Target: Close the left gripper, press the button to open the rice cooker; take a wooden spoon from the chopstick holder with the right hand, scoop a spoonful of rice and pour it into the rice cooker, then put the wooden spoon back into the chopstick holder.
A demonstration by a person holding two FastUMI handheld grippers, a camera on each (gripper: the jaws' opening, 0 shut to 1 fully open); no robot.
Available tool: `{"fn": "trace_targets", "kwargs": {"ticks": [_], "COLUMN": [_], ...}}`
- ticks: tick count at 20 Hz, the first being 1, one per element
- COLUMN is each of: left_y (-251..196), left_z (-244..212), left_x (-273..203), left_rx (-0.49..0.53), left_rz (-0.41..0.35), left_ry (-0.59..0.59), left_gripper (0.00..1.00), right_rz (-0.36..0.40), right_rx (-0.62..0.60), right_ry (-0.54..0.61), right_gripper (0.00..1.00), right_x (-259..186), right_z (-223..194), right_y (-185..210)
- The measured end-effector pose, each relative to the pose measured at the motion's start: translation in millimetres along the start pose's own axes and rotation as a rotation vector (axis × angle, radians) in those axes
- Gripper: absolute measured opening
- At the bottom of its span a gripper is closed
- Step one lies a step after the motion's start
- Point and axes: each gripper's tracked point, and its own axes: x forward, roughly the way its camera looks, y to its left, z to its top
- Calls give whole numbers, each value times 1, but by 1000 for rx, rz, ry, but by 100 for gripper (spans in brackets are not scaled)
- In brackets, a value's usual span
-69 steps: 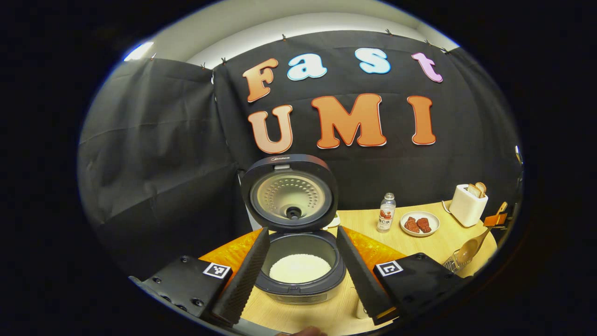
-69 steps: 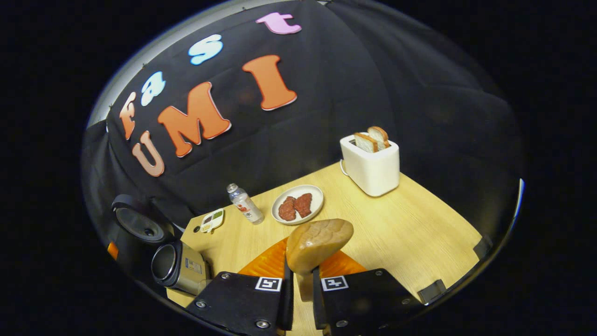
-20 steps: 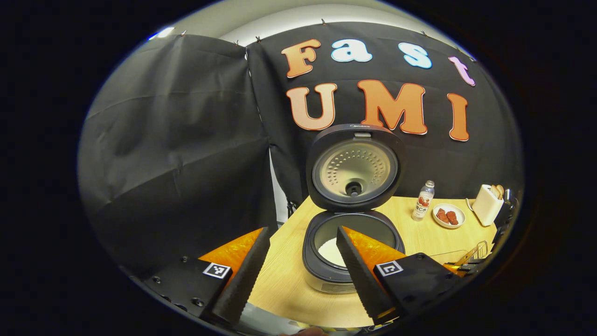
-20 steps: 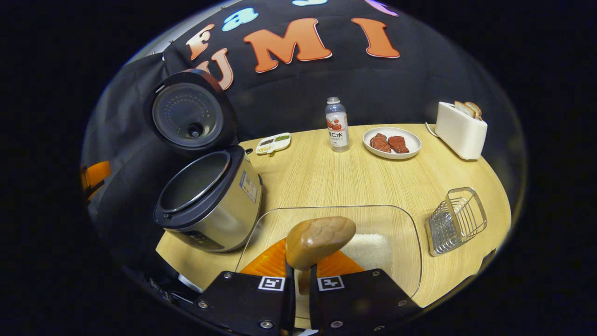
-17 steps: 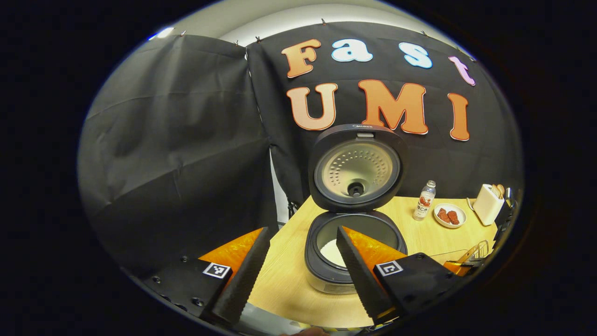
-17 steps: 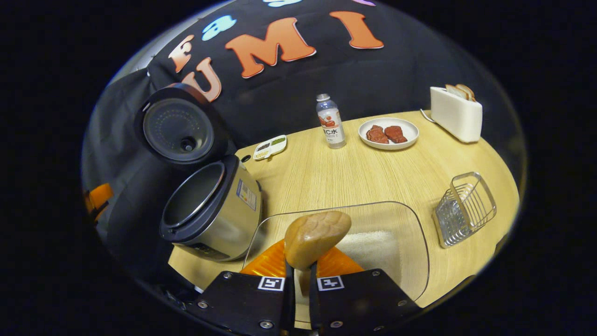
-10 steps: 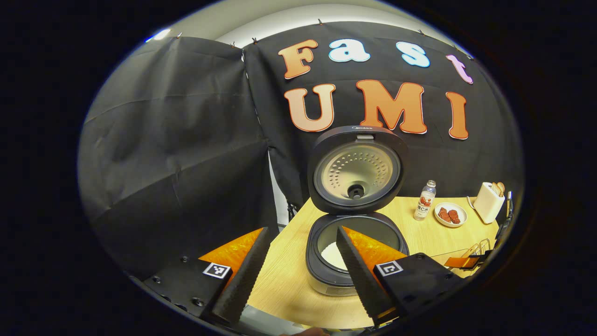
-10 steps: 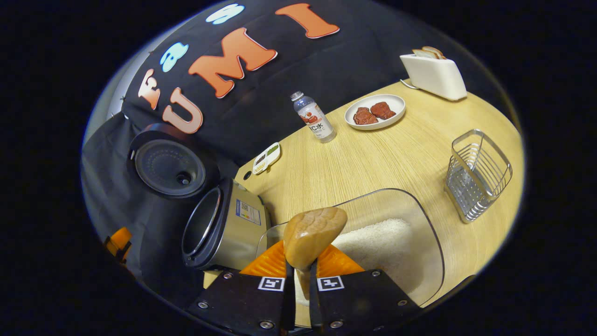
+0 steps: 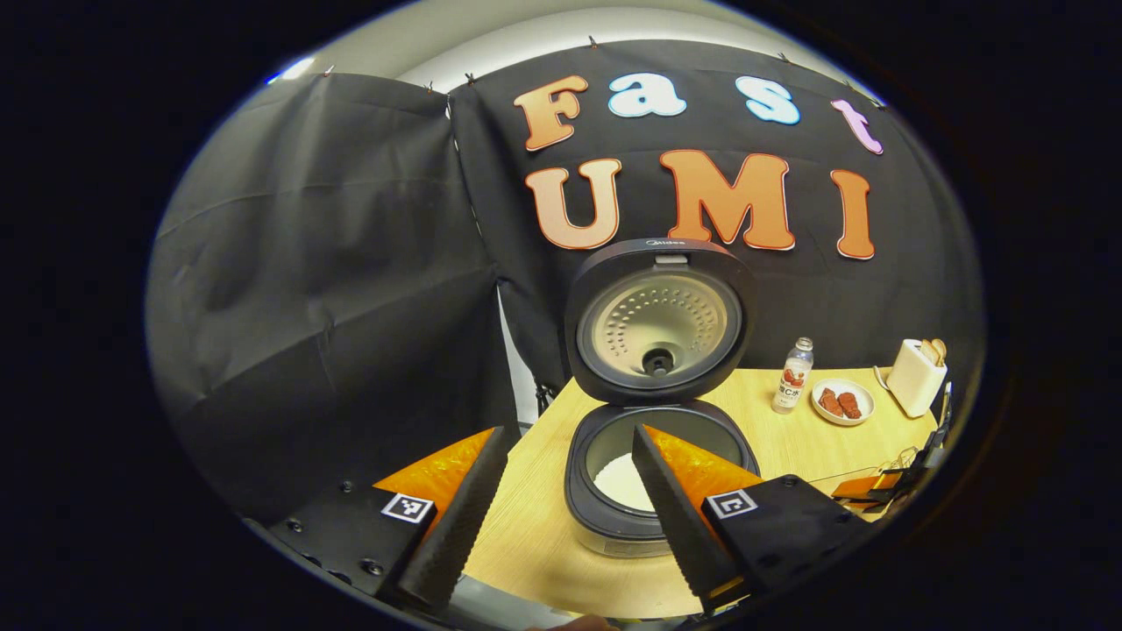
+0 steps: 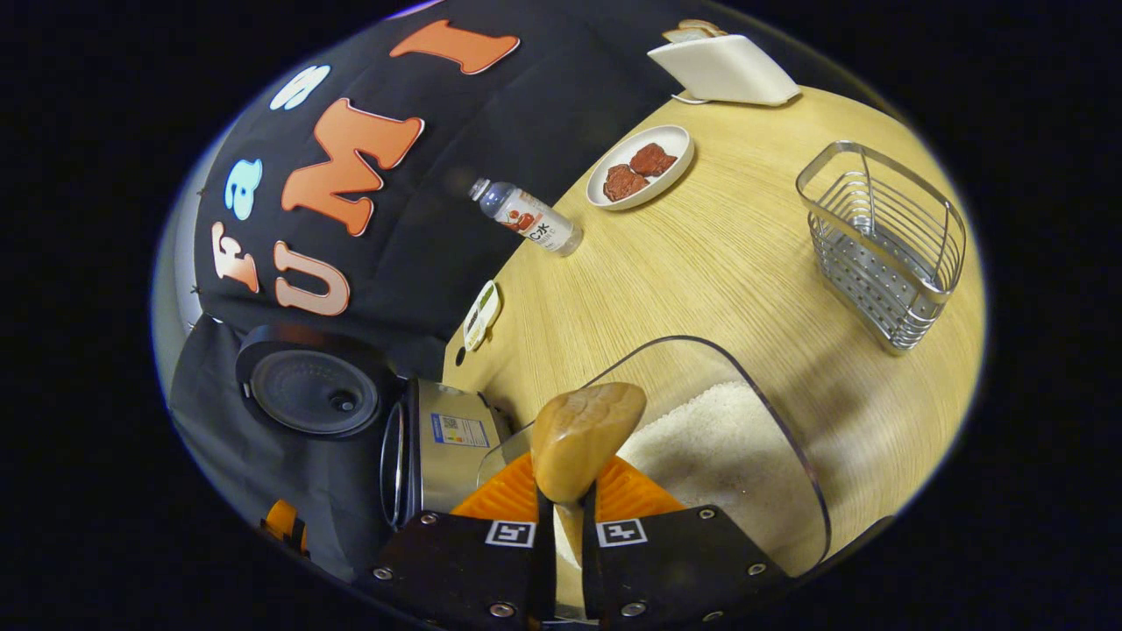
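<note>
In the left gripper view, the rice cooker [image 9: 614,526] stands with its lid [image 9: 657,324] raised and white rice [image 9: 621,480] in the pot. My left gripper [image 9: 569,431] is open in front of it and holds nothing. My right gripper [image 10: 565,513] is shut on the handle of the wooden spoon [image 10: 583,434]. The spoon's bowl hangs over the near left corner of a clear container [image 10: 789,438] that holds rice [image 10: 710,447]. The wire chopstick holder [image 10: 885,237] stands beyond the container, to the right. The cooker [image 10: 443,438] also sits just left of the spoon.
On the wooden table [image 10: 701,263] stand a small bottle [image 10: 530,219], a plate of red meat [image 10: 640,166], a white toaster with bread [image 10: 723,66] and a small sauce dish [image 10: 480,315]. Black cloth walls close the back and left.
The right gripper has rolled and dropped closer to the rice container, with the spoon still in its grip. The left gripper has barely shifted and stays open.
</note>
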Motion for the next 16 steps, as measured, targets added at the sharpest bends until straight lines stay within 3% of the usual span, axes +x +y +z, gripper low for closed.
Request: {"fn": "trace_targets", "kwargs": {"ticks": [5, 16], "left_y": [-2, -16], "left_z": [2, 0], "left_x": [-2, -5], "left_rx": [-5, -23], "left_rz": [8, 8], "left_ry": [-2, 2], "left_gripper": [98, 98], "right_rz": [71, 237], "right_rx": [29, 201], "right_ry": [18, -24], "right_gripper": [11, 11], "right_x": [-8, -62], "right_z": [7, 68], "right_y": [8, 21]}}
